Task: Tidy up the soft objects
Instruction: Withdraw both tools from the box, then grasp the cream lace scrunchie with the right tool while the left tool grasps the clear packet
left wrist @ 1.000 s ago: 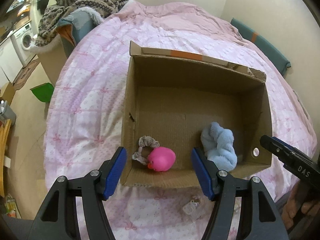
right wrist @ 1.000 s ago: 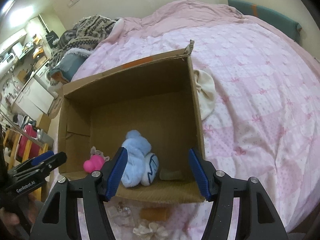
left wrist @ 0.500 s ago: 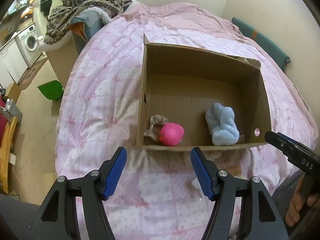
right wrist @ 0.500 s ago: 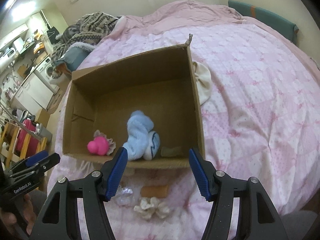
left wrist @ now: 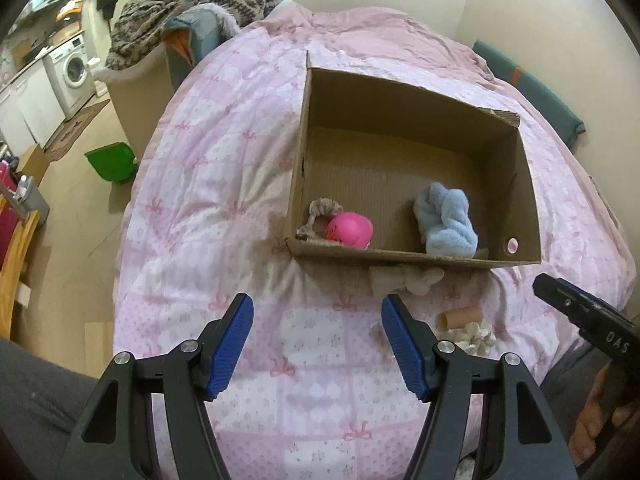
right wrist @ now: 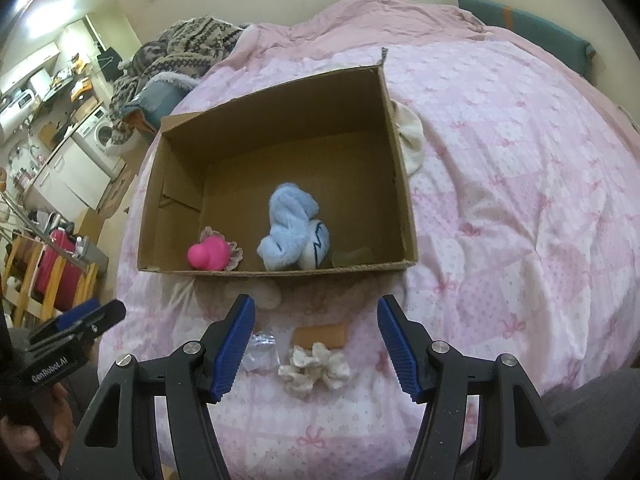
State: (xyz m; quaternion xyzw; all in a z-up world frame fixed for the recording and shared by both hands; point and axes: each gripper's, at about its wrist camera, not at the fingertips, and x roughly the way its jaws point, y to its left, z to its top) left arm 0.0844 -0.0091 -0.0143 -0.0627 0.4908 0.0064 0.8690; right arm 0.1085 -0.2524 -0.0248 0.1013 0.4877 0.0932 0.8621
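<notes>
Both claws hang over the pink bed (left wrist: pixel 208 184) with nothing in them: the left claw (left wrist: pixel 317 344) is spread wide, and so is the right claw (right wrist: pixel 316 344). Ahead of both sits one cardboard box (right wrist: pixel 400 184), open on top. Inside it I count three soft things near the wall closest to the claws: one blue plush (right wrist: pixel 294 232), one pink toy (right wrist: pixel 209 255) and one frilly scrunchie (right wrist: pixel 236 254) tucked against the toy. On the quilt between the right claw's fingers lie three more: one white scrunchie (right wrist: pixel 314 368), one tan roll (right wrist: pixel 320 335) just beyond it, and one clear crinkly piece (right wrist: pixel 260 350) beside the left finger. One cream cloth (right wrist: pixel 410 140) rests against the box's outer right wall
</notes>
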